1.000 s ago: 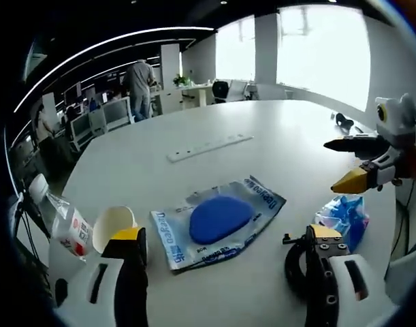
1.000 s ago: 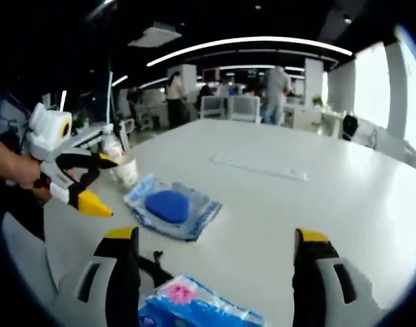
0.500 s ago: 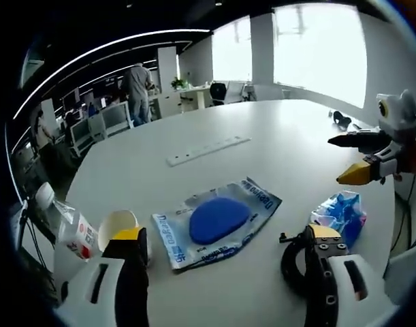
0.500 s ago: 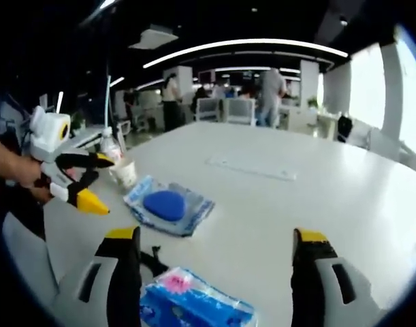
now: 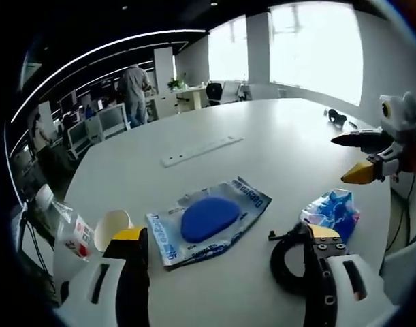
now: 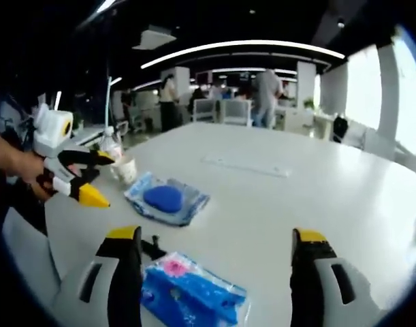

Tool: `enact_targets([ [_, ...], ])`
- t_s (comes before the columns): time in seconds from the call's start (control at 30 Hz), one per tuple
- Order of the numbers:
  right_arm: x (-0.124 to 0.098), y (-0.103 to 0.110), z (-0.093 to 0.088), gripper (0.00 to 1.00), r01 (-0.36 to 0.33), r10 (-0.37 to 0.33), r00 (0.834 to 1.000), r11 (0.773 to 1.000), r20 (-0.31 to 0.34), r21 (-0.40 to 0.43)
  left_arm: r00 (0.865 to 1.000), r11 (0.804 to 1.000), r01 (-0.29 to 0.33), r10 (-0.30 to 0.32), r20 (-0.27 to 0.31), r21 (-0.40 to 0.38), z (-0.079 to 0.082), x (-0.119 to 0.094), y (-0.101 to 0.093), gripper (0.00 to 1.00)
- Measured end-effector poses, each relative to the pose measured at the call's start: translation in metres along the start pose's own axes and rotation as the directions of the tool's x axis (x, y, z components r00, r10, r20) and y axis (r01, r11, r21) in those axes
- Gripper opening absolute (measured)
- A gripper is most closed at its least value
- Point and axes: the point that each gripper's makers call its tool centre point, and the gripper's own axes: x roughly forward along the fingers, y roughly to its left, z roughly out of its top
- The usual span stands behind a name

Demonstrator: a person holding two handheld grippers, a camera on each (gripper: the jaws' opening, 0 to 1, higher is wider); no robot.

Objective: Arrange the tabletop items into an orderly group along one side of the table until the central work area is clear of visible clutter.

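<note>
nothing is held yet. both the left gripper [image 5: 225, 262] and right gripper [image 6: 213, 262] are spread wide. the blue pack [image 6: 190, 294] lies between the right jaws, so it should be grabbed next and moved aside on the tabletop [image 6: 316, 197].

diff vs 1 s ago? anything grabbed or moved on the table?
Nothing grabbed or let go. The right gripper has eased forward, so the blue packet shows further between its open jaws. The left gripper stays open and empty, with only a small camera shift. The pouch with the blue pad, paper cup, bottle and black cable lie as before.
</note>
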Motion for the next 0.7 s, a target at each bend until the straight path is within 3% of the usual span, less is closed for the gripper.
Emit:
enact_targets([
  [0.43, -0.02, -0.007, -0.01, 0.86, 0.018, -0.018, 0.999, 1.0, -0.03, -0.024, 0.998, 0.998, 0.065, -0.065, 0.009, 0.019, 0.006, -0.001, -0.027, 0.93],
  [0.7, -0.028, -0.01, -0.023, 0.77, 0.034, -0.035, 0.999, 0.999, -0.038, -0.021, 0.995, 0.995, 0.098, -0.098, 0.002, 0.035, 0.002, 0.001, -0.044, 0.89],
])
